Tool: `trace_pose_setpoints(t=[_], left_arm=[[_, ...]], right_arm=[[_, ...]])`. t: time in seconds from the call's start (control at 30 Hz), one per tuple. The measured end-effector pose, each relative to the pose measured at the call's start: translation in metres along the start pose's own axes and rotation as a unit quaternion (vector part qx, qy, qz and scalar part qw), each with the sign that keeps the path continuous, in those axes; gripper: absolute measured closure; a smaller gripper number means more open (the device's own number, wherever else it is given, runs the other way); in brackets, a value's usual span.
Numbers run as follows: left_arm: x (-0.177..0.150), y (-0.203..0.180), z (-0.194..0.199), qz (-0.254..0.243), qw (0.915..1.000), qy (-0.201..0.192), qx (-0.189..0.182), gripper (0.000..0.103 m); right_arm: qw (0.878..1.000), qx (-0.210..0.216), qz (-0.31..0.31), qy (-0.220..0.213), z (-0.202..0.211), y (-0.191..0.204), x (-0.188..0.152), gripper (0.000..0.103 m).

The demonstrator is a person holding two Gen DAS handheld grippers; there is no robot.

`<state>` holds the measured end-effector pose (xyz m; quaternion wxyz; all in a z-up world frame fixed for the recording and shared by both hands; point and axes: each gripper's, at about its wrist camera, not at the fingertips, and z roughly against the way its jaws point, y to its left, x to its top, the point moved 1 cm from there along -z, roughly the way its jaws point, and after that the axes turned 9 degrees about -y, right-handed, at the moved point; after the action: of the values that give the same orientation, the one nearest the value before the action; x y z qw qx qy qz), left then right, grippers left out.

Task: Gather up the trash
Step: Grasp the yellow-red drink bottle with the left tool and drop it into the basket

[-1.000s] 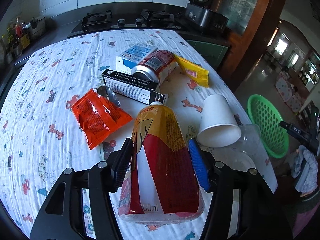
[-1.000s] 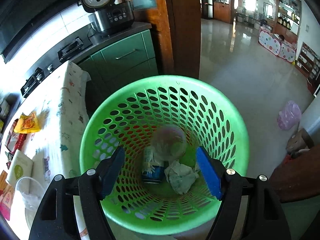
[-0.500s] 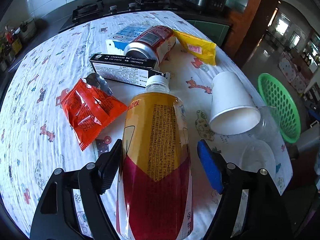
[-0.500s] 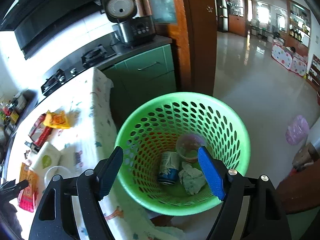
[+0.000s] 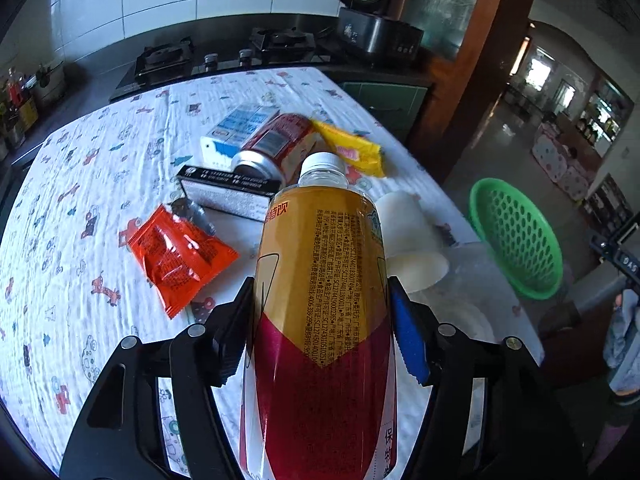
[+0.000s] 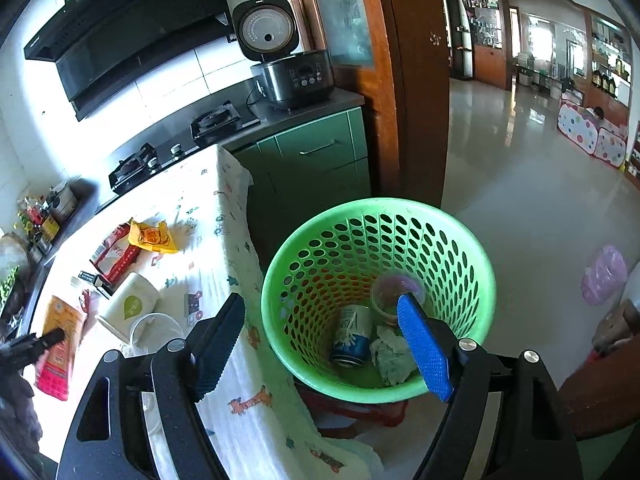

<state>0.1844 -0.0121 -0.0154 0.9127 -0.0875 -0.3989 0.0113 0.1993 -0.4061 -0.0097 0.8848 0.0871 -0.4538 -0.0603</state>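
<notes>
Yellow-and-red labelled bottle (image 5: 320,300) with white cap, left gripper (image 5: 322,320) closing, pads against its sides, right gripper (image 6: 320,344) open and empty, only its view showing can (image 6: 352,336) and crumpled paper (image 6: 390,354) inside green basket (image 6: 280,280)

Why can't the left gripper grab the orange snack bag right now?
Probably because the left gripper is already full: its jaws are closing around the big bottle. The orange snack bag lies uncovered on the table, so it looks reachable once the bottle is dropped.
</notes>
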Motion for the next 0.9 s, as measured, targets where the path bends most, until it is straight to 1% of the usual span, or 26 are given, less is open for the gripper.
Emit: trace_pose_setpoints(t=[0.1, 0.2, 0.27, 0.4, 0.5, 0.63, 0.7, 0.8, 0.9], left_arm=[[0.013, -0.025, 0.005, -0.006, 0.9993, -0.005, -0.037, 0.040], [0.023, -0.060, -0.003, -0.025, 0.9969, -0.003, -0.075, 0.040], [0.028, -0.084, -0.012, -0.040, 0.9948, -0.001, -0.093, 0.040], [0.035, -0.142, -0.038, -0.058, 0.9876, 0.016, -0.145, 0.040], [0.035, -0.188, -0.060, -0.082, 0.9826, 0.026, -0.165, 0.040], [0.036, -0.240, -0.091, -0.102, 0.9763, 0.044, -0.186, 0.040], [0.035, -0.261, -0.108, -0.110, 0.9742, 0.051, -0.190, 0.040], [0.031, -0.283, -0.133, -0.113, 0.9731, 0.062, -0.191, 0.040], [0.032, -0.297, -0.155, -0.112, 0.9741, 0.065, -0.186, 0.040]], right_arm=[[1.000, -0.004, 0.000, -0.003, 0.007, -0.004, -0.002, 0.027], [1.000, -0.010, -0.001, -0.010, 0.013, -0.011, -0.004, 0.027], [1.000, -0.015, -0.001, -0.016, 0.019, -0.016, -0.006, 0.027], [0.999, -0.029, -0.002, -0.031, 0.031, -0.029, -0.011, 0.026], [0.998, -0.041, -0.006, -0.040, 0.042, -0.043, -0.016, 0.026], [0.996, -0.067, -0.015, -0.055, 0.054, -0.061, -0.022, 0.024], [0.995, -0.073, -0.024, -0.057, 0.057, -0.070, -0.026, 0.024], [0.995, -0.081, -0.038, -0.052, 0.059, -0.083, -0.035, 0.024], [0.994, -0.094, -0.033, -0.051, 0.059, -0.086, -0.040, 0.024]])
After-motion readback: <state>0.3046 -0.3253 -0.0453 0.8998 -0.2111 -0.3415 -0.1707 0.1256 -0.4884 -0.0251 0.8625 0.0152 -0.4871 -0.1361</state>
